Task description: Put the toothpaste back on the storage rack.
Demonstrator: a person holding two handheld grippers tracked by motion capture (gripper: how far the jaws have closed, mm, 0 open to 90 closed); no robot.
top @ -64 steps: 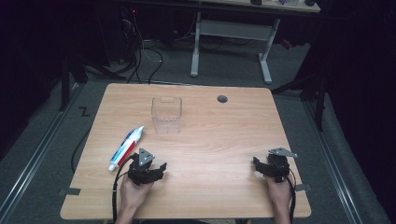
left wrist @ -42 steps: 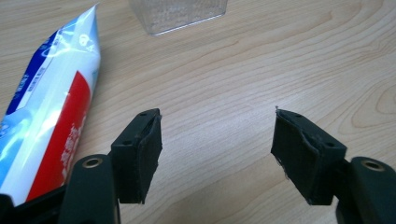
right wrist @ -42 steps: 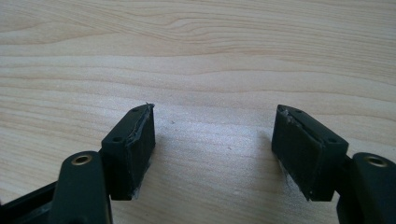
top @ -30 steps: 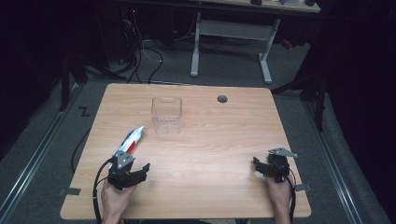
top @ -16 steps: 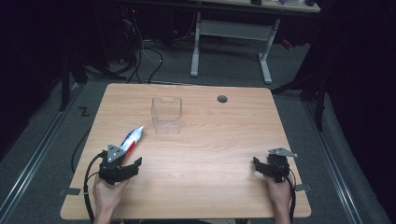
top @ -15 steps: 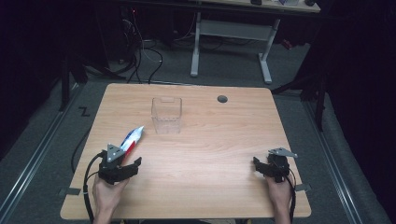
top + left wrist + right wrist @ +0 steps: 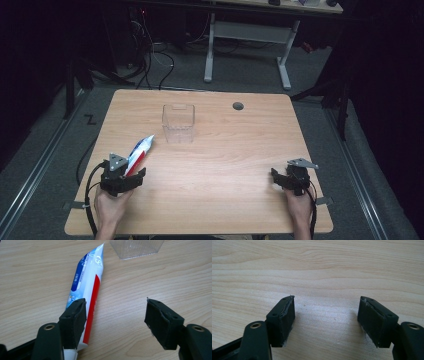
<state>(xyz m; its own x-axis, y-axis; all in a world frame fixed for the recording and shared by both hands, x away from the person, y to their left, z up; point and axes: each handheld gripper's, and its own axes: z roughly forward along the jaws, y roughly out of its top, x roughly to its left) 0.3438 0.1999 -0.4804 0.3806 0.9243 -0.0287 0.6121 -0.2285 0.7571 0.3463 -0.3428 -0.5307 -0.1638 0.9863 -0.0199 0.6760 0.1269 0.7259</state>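
Toothpaste tube [image 7: 86, 292] lies at the near left, its capped end under the left gripper's [image 7: 116, 315] spread fingers, while the right gripper's [image 7: 327, 315] spread fingers frame bare surface [image 7: 324, 270].

My left gripper [image 7: 131, 181] and right gripper [image 7: 280, 181] are black, with grey triangular top plates, black cables, perhaps rubber-faced pads [image 7: 287, 317].

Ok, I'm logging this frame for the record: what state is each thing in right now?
Toothpaste tube: lying flat on the table, cap toward the person, ungripped.
Clear plastic container: upright, open-topped, empty.
Left gripper: open, its left jaw over the tube.
Right gripper: open, holding nothing.
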